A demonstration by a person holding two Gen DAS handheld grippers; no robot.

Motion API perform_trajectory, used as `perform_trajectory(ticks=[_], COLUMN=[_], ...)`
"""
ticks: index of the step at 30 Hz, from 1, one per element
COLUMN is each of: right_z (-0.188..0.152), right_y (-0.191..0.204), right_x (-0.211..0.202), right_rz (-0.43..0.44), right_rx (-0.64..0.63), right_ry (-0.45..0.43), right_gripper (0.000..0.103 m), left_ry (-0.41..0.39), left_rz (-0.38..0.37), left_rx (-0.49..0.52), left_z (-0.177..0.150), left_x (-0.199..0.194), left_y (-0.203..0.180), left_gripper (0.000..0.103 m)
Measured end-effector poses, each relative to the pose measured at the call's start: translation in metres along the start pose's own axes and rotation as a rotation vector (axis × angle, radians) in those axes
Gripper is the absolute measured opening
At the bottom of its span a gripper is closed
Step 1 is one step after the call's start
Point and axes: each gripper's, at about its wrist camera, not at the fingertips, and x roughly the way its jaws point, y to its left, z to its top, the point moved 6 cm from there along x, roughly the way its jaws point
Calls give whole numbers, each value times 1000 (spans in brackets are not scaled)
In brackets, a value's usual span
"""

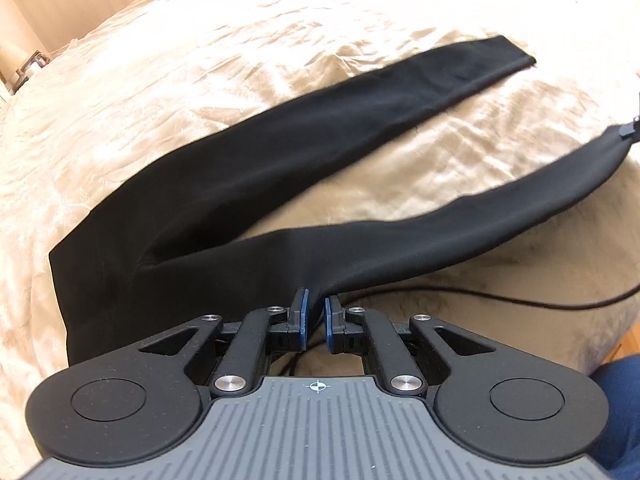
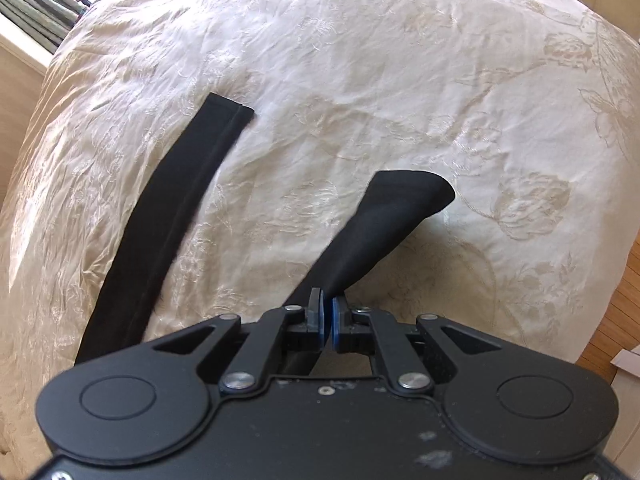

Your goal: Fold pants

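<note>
Viewing from the left wrist first, the black pants point(image 1: 248, 184) lay spread on the bed point(image 1: 160, 60), waist toward the camera and the two legs fanning apart toward the right. The left gripper point(image 1: 316, 312) had its fingers point(image 1: 303, 308) drawn nearly together on a thin pinch of cloth at the waist end of the near leg, and that edge was lifted off the cover. The far leg point(image 1: 440, 76) lay flat. A dark cable point(image 1: 520, 300) ran across the bed below the near leg. No containers were seen.

Viewing from the right wrist, the right gripper point(image 2: 327, 312) was clamped on the cuff end of the near leg point(image 2: 384, 216), which rose from the bedcover in a loose fan. The far leg point(image 2: 176, 208) stayed flat to the left, well apart.

Judgement: the fabric was soft, light and limp, sagging between the two holds. It should not slip readily, but a thin pinch may catch one layer only. Hem and waistband seams offered the firmest hold.
</note>
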Motion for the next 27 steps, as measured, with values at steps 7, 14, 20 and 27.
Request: perform_trajectory(ticks=[7, 14, 20, 27], right_z=[37, 74, 95, 116], right_y=[56, 102, 131, 159], right_x=[12, 44, 74, 110], right_rz=[55, 69, 76, 75], right_rx=[-108, -184, -194, -173], right_ry=[-40, -50, -29, 8], right_gripper=[6, 6, 6, 6], left_ry=[-68, -47, -14, 21], left_rz=[64, 87, 100, 120], left_rx=[-2, -31, -67, -97], left_z=[57, 87, 109, 134], left_x=[13, 44, 68, 100], left_y=[25, 33, 44, 62], left_gripper=[8, 8, 8, 7])
